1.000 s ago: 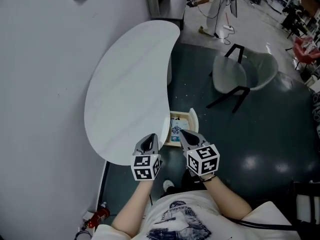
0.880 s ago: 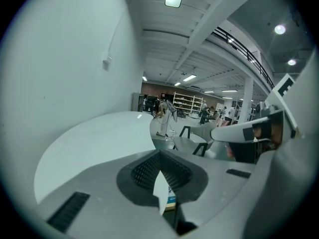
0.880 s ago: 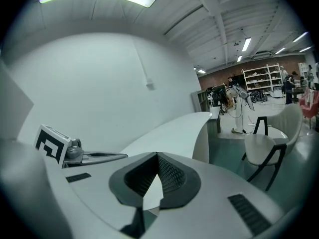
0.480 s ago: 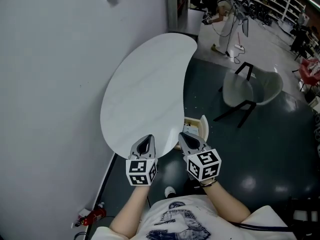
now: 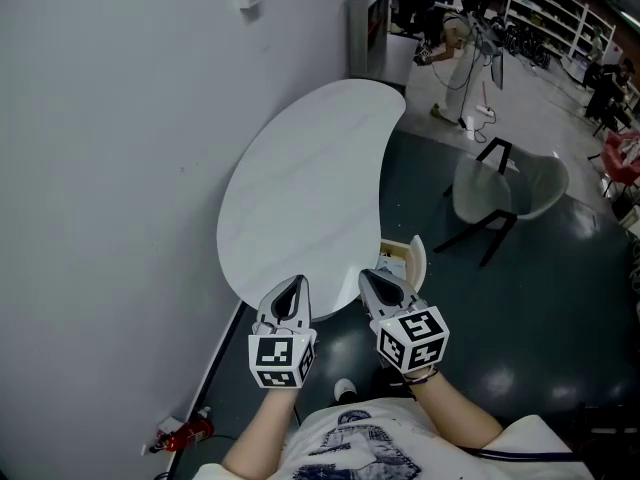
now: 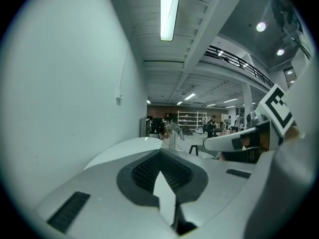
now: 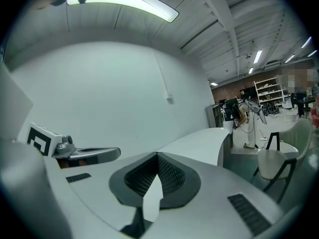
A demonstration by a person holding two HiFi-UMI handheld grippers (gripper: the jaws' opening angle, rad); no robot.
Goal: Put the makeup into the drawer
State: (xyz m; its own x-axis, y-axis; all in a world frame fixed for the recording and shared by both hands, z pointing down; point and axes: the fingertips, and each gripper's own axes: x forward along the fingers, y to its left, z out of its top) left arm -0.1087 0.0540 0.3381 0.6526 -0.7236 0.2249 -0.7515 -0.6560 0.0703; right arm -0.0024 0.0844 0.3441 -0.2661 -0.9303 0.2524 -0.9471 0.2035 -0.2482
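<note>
White printed fabric of the person's shirt (image 5: 350, 438) is seen nearest, with both forearms stretched forward from it. The left gripper (image 5: 294, 286) and the right gripper (image 5: 373, 278) are held side by side, a little apart, each pointing away towards the near end of the tabletop (image 5: 300, 188). In both gripper views the jaws are shown pressed together, and nothing is pinched between them. A red fire extinguisher (image 5: 190, 433) is seen low at the near left, on the dark floor (image 5: 540, 298) beside the grey wall (image 5: 110, 168). Just beyond the right gripper, a pale wooden drawer (image 5: 412, 258) is seen pulled out from under the right edge of the white, kidney-shaped tabletop. Most of its inside is covered by that gripper, so where the makeup lies cannot be told. Farther right, a pale chair (image 5: 510, 183) with black legs is set on the floor, well apart from the drawer. Shelving (image 5: 560, 13) is seen at the far right.
</note>
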